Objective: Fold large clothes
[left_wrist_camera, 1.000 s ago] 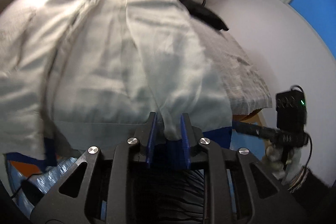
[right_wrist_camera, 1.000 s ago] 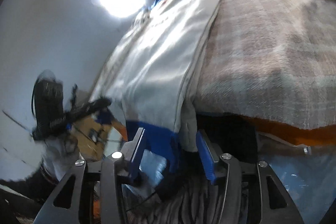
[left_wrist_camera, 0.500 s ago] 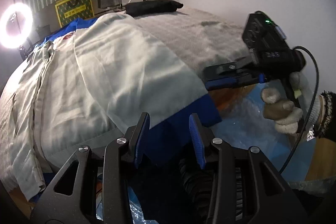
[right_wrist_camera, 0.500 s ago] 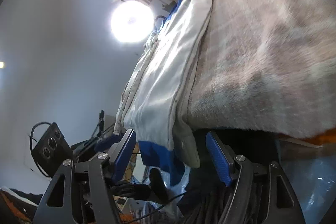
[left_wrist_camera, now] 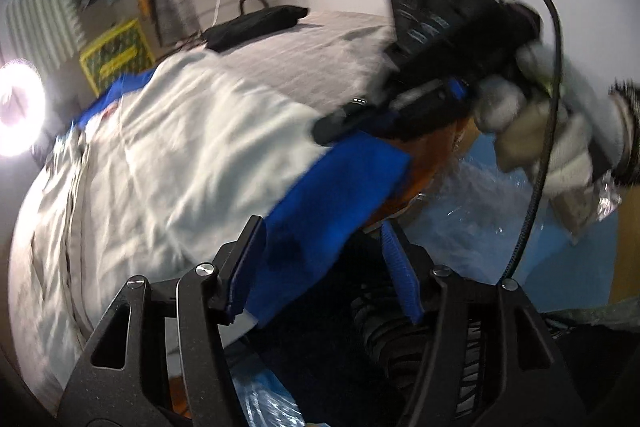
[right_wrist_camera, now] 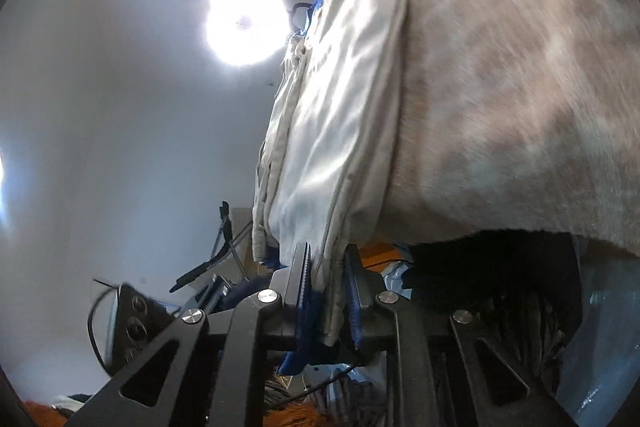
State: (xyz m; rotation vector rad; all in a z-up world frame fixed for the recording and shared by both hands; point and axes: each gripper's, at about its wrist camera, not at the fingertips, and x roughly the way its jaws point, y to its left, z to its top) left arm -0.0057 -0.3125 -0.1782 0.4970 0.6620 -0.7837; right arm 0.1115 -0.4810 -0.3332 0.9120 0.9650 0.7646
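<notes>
A: How will the large pale grey-white cloth garment with a blue hem, spread along the left of the grey blanket-covered bed, handle?

B: Soft, light, floppy; best gripped at hem corners.

A: The grippers?

B: The right gripper has just closed, pinching the near hem. The left gripper, just opening, stands wide around blue cloth; only its view shows the gloved hand.

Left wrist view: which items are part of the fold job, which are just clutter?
In play:
- pale garment with blue hem
- left gripper, open
- right gripper, shut on garment edge

Clutter:
- black bag
- yellow crate
- ring light
- grey blanket
</notes>
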